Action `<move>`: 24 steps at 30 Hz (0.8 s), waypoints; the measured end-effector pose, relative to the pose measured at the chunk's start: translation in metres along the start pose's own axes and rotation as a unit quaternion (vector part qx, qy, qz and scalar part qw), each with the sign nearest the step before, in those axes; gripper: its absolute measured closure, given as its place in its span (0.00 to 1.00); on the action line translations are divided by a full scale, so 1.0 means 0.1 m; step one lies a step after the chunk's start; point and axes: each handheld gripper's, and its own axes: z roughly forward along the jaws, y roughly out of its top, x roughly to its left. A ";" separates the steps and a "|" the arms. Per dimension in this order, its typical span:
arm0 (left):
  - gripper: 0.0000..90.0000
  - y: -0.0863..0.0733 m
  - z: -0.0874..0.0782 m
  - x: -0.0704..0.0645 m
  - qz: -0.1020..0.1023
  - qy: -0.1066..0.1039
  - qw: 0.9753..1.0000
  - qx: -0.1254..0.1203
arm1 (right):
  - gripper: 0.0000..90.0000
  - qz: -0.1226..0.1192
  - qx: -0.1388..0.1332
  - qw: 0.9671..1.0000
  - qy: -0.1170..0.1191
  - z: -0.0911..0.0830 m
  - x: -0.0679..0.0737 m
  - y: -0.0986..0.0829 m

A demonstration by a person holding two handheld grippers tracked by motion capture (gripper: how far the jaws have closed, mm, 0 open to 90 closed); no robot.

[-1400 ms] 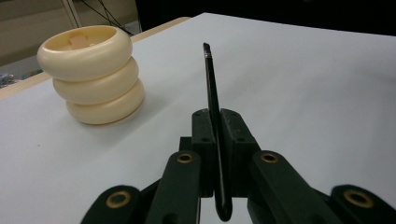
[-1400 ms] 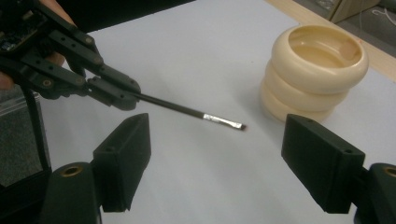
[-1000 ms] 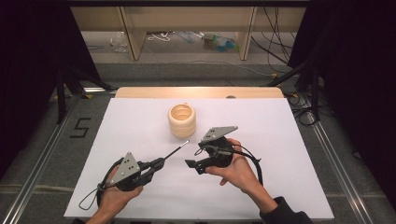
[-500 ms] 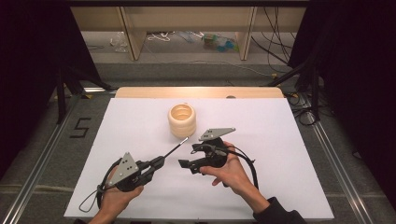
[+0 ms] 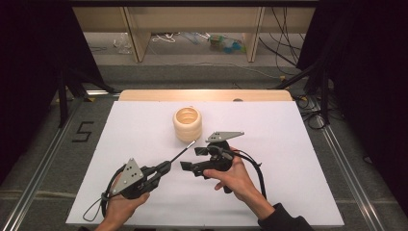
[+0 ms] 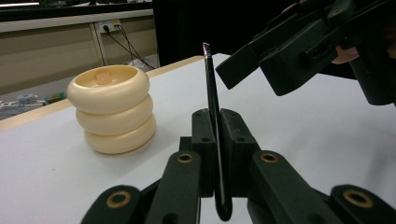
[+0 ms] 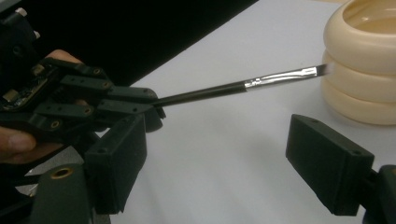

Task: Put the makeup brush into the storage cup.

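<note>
Up close — brush (image 7: 243, 87) bristles, silver ferrule.

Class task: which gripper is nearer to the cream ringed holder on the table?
Right. The right gripper sits open just below the cream ringed holder; the left gripper, clamping the brush, is farther down-left.
</note>
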 end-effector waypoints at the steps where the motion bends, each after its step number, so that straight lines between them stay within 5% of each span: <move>1: 0.94 0.00 0.00 0.00 -0.002 -0.001 1.000 0.001 | 0.24 0.001 -0.002 1.000 0.001 0.00 0.00 0.00; 21: 0.94 0.03 0.01 -0.06 -0.003 -0.007 1.000 -0.020 | 0.27 0.026 -0.050 0.998 0.029 0.03 -0.01 -0.01; 24: 0.94 0.04 0.02 -0.06 0.013 -0.007 0.999 -0.029 | 0.27 0.031 -0.053 0.998 0.035 0.03 -0.01 0.00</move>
